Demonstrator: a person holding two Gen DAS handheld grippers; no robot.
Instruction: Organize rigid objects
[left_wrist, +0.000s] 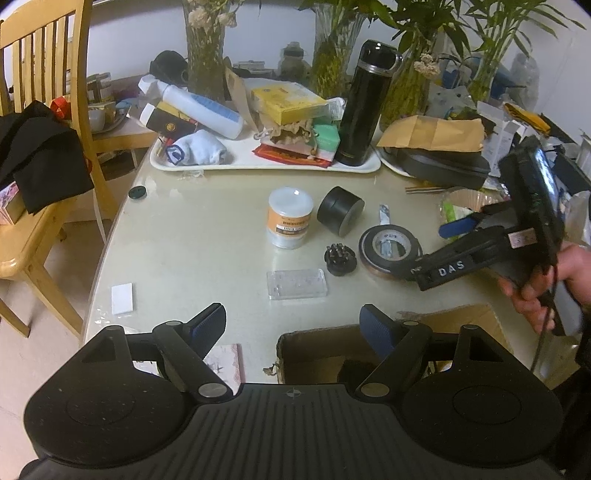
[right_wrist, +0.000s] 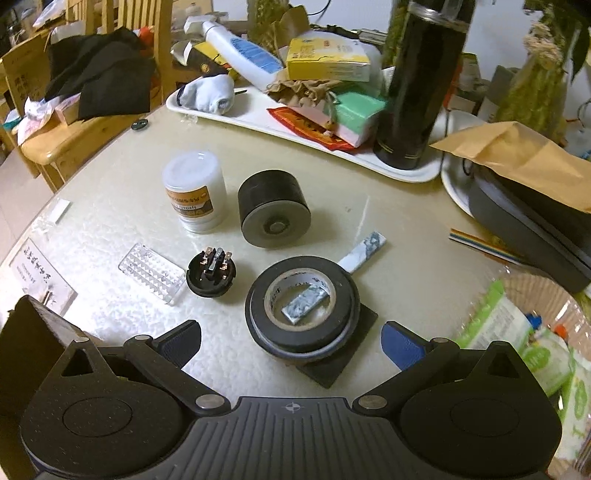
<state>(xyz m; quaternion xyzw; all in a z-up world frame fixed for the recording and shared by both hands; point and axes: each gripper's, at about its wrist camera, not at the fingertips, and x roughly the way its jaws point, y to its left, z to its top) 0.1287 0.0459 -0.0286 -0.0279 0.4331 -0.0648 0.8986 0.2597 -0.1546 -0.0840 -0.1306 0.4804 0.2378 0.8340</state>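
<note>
On the glass-topped table lie a white jar with an orange label (left_wrist: 289, 217) (right_wrist: 194, 192), a black cylinder on its side (left_wrist: 340, 210) (right_wrist: 273, 208), a black tape roll (left_wrist: 389, 246) (right_wrist: 302, 317) on a dark square pad, a small black round switch part (left_wrist: 340, 259) (right_wrist: 210, 272) and a clear ribbed plastic piece (left_wrist: 296, 283) (right_wrist: 152, 273). My left gripper (left_wrist: 293, 328) is open and empty, near the table's front edge. My right gripper (right_wrist: 291, 345) is open, its fingers on either side of the tape roll, not touching it.
An open cardboard box (left_wrist: 388, 343) sits at the front edge under the left gripper. A white tray (left_wrist: 258, 162) at the back holds a black flask (left_wrist: 364, 103), boxes and a bottle. A wooden chair (left_wrist: 44, 110) stands left. A black case (right_wrist: 535, 218) and bags lie right.
</note>
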